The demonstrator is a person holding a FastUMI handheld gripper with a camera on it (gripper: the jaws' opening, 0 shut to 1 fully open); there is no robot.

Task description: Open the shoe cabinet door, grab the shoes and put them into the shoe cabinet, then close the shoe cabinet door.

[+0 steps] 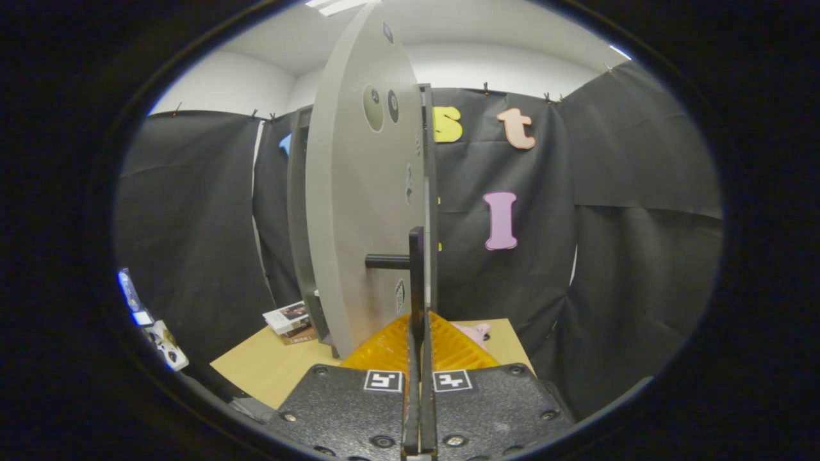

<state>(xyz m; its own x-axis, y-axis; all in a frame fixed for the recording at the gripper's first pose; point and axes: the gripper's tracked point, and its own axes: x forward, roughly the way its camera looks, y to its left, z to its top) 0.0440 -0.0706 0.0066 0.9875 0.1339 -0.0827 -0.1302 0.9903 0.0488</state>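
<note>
- We saw black cloth walling the booth, with a tan tabletop [275, 365] below it.
- The grey shoe cabinet door [359, 211] stood swung out, nearly edge-on just ahead of the gripper [419, 346].
- Its black handle [410, 261] rose between the orange fingers [384, 349], and the jaws were clenched on it.
- A pink shoe [475, 333] lay on the tabletop just beyond the fingers.
- A small booklet [289, 318] rested beside the cabinet's foot.
</note>
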